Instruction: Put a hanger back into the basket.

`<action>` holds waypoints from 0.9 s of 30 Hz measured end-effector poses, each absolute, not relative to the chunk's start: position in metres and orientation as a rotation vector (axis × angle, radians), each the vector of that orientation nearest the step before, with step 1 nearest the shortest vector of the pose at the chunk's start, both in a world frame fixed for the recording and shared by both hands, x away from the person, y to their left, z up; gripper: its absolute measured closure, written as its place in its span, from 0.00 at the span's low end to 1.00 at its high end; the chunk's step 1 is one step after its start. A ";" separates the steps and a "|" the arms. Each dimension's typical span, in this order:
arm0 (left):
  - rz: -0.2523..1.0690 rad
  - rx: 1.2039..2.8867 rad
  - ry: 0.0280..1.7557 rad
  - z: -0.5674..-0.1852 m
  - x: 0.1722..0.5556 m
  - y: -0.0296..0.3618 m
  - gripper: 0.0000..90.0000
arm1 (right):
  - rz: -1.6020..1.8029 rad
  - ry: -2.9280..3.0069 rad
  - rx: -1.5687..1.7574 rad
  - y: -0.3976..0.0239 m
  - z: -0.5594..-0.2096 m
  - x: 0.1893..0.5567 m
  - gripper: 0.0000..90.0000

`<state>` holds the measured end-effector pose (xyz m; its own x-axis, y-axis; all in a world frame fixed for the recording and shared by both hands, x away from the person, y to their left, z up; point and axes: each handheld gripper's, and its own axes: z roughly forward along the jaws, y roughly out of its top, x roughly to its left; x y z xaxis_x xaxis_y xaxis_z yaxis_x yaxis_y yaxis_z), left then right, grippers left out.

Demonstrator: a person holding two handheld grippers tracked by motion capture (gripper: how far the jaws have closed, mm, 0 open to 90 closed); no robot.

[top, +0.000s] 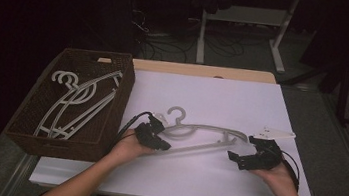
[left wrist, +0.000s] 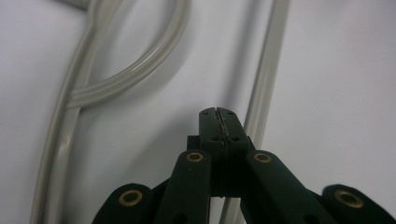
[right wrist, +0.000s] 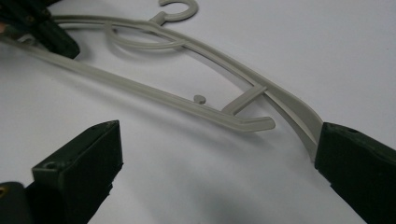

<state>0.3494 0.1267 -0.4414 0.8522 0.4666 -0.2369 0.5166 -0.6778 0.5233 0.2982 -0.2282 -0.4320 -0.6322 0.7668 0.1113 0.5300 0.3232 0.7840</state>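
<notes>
One grey hanger (top: 197, 135) lies on the white surface (top: 222, 101), not yet in the basket (top: 109, 120); left claw (top: 153, 137) closed empty, right claw (top: 240, 155) wide open beside its end

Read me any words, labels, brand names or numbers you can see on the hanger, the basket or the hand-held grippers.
None can be read: the grey hanger, the brown woven basket with its hangers and the white table bear no visible writing, and neither does either black hand-held gripper.
</notes>
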 end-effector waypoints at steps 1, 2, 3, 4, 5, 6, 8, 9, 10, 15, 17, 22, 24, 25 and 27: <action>-0.126 2.435 0.699 -0.442 0.346 0.126 1.00 | 1.205 2.313 1.168 -0.228 -0.432 0.298 0.01; -0.142 2.435 0.687 -0.442 0.343 0.126 1.00 | 1.206 2.312 1.169 -0.228 -0.432 0.298 0.01; -0.148 2.434 0.676 -0.443 0.339 0.125 1.00 | 1.205 2.312 1.170 -0.228 -0.432 0.298 0.01; -0.147 2.440 0.668 -0.443 0.337 0.124 1.00 | 1.205 2.311 1.171 -0.228 -0.432 0.298 0.01; -0.154 2.439 0.663 -0.443 0.335 0.125 1.00 | 1.204 2.312 1.171 -0.228 -0.432 0.298 0.01; -0.158 2.434 0.663 -0.443 0.333 0.125 1.00 | 1.203 2.312 1.171 -0.227 -0.432 0.299 0.01; -0.146 2.412 0.670 -0.441 0.334 0.129 1.00 | 1.198 2.318 1.170 -0.227 -0.432 0.299 0.01; -0.142 2.384 0.683 -0.438 0.335 0.132 1.00 | 1.197 2.320 1.168 -0.226 -0.432 0.299 0.01; -0.141 2.354 0.688 -0.435 0.337 0.135 0.96 | 1.199 2.322 1.170 -0.225 -0.432 0.299 0.01; -0.047 2.247 0.733 -0.420 0.336 0.153 0.74 | 1.227 2.335 1.188 -0.220 -0.427 0.300 0.09; 0.000 2.215 0.755 -0.419 0.336 0.158 0.61 | 1.235 2.344 1.187 -0.215 -0.424 0.302 0.14; 0.014 2.156 0.806 -0.419 0.340 0.166 0.41 | 1.226 2.339 1.220 -0.204 -0.422 0.311 0.37; 0.023 2.147 0.818 -0.419 0.342 0.167 0.36 | 1.207 2.342 1.248 -0.204 -0.423 0.316 0.51; 0.033 2.143 0.823 -0.419 0.342 0.167 0.34 | 1.211 2.338 1.258 -0.204 -0.423 0.319 0.59; 0.035 2.137 0.828 -0.419 0.343 0.169 0.32 | 1.212 2.345 1.276 -0.205 -0.423 0.324 0.73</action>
<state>0.3429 0.1689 -0.4191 0.7828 0.5708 -0.2479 0.5480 -0.4436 0.7092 0.3242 -0.2054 -0.4230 -0.6032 0.7748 0.1895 0.6025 0.2870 0.7447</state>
